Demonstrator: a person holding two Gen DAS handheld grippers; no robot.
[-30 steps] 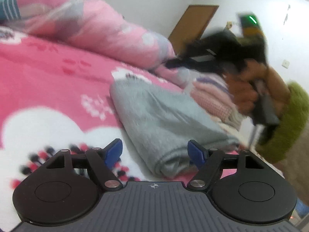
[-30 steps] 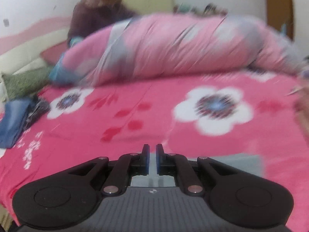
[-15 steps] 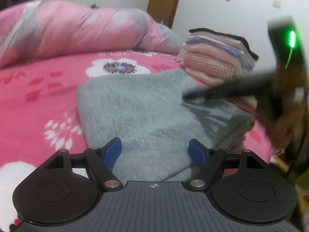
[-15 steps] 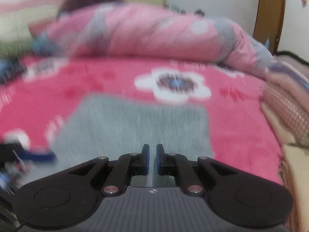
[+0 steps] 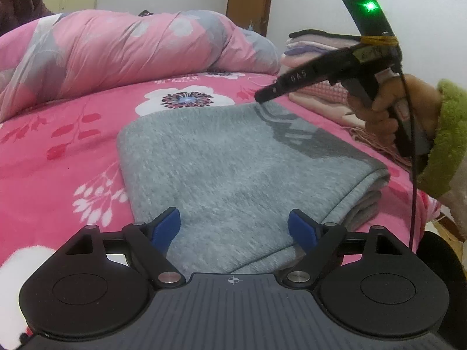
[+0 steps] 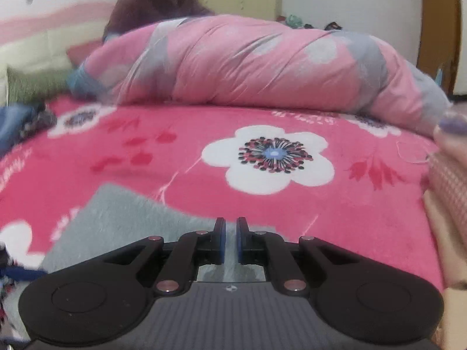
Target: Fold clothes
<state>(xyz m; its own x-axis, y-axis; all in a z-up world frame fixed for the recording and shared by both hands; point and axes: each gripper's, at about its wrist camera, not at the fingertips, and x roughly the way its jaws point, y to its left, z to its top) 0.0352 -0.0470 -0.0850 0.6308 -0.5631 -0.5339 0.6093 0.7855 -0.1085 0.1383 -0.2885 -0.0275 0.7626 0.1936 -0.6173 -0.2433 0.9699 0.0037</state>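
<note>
A grey knitted garment (image 5: 233, 160) lies folded into a thick rectangle on the pink flowered bedspread (image 5: 58, 134). My left gripper (image 5: 233, 221) hovers over its near edge. Its blue-padded jaws are opening wide, with only the cloth's surface below them and nothing gripped. My right gripper (image 5: 261, 96), held by a hand in a green fuzzy sleeve, points its tip at the garment's far right corner. In the right wrist view that gripper (image 6: 230, 233) is shut with nothing between the pads, and the grey garment (image 6: 116, 218) sits under it to the left.
A stack of folded clothes (image 5: 315, 87) stands at the bed's right edge, close to the right hand. A bulky pink and grey quilt (image 5: 131, 49) runs along the back. A person (image 6: 157, 3) sits behind it. Blue clothing (image 6: 14, 122) lies far left.
My right gripper has swung in and come down to the grey garment's far right corner. The left view has turned to face the garment squarely, and its jaws have spread slightly.
</note>
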